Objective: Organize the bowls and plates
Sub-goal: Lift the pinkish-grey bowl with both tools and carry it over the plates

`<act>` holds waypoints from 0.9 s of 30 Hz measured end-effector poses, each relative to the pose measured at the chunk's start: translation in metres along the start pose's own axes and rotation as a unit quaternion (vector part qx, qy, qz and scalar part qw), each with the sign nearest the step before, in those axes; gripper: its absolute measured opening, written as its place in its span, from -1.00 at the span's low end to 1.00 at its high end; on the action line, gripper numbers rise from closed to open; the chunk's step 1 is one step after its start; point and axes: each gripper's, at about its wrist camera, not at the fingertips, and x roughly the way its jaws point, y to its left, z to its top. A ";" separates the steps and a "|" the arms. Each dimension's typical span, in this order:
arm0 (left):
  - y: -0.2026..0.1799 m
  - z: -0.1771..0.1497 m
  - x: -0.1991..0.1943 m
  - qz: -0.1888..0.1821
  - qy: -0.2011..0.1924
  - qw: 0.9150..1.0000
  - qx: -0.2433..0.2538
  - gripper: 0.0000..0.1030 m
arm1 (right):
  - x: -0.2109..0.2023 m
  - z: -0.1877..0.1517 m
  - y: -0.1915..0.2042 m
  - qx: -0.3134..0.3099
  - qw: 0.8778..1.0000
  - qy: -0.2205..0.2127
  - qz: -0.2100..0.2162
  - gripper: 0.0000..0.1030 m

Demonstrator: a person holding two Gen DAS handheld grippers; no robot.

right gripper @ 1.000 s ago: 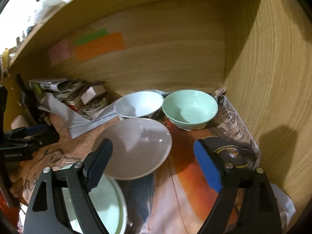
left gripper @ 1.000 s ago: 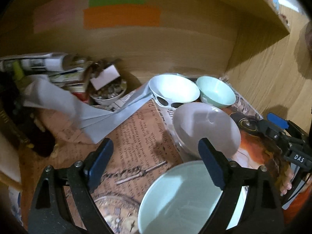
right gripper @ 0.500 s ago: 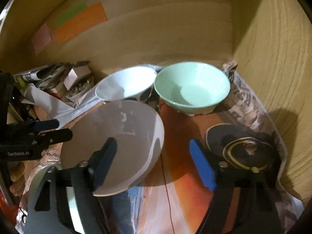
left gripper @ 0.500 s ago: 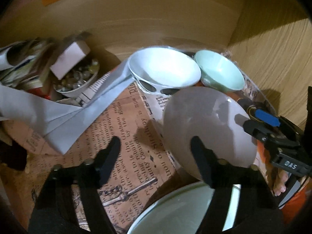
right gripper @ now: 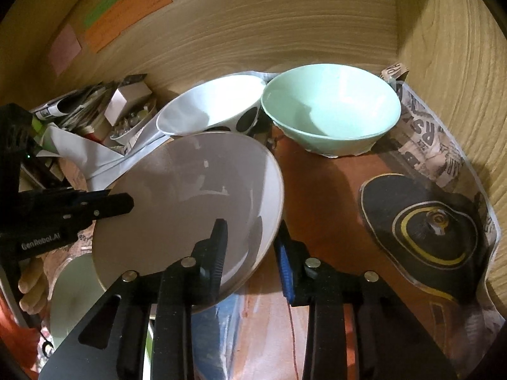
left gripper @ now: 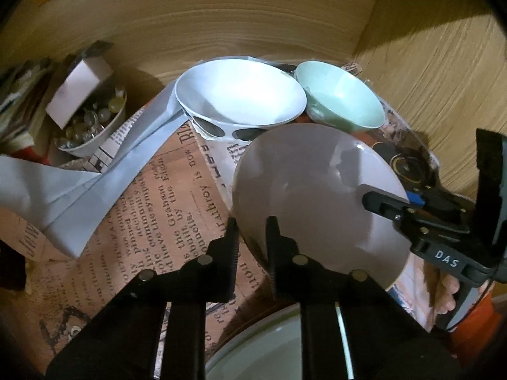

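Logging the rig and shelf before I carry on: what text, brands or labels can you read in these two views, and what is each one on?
"DAS": on the right gripper body, left wrist view.
"GenRobot.AI": on the left gripper body, right wrist view.
"is now", "Graham": among the print on the brown newspaper; the rest is too blurred.
Large letters on the newspaper edge: upside down, not legible.
Orange note, green note, pink note: any writing is too faint.

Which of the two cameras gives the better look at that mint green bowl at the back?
The right wrist view: the mint green bowl sits large and unobstructed, its whole rim, inside and base visible. In the left wrist view the same bowl is smaller, and the white bowl and grey plate hide its lower side.
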 end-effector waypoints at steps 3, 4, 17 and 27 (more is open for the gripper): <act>-0.003 0.000 0.000 0.009 -0.002 1.000 0.003 -0.69 | -0.001 0.000 -0.003 0.012 1.000 0.000 0.005 -0.48; -0.003 0.001 0.001 0.010 -0.003 1.000 0.001 -0.69 | -0.002 0.000 -0.004 0.015 1.000 -0.001 0.006 -0.48; -0.008 -0.004 -0.023 0.006 -0.037 0.999 -0.008 -0.69 | -0.032 0.002 0.004 0.013 0.999 -0.044 -0.003 -0.47; 0.000 -0.019 -0.060 0.008 -0.082 0.996 -0.032 -0.69 | -0.057 -0.001 0.034 -0.014 0.997 -0.074 0.005 -0.47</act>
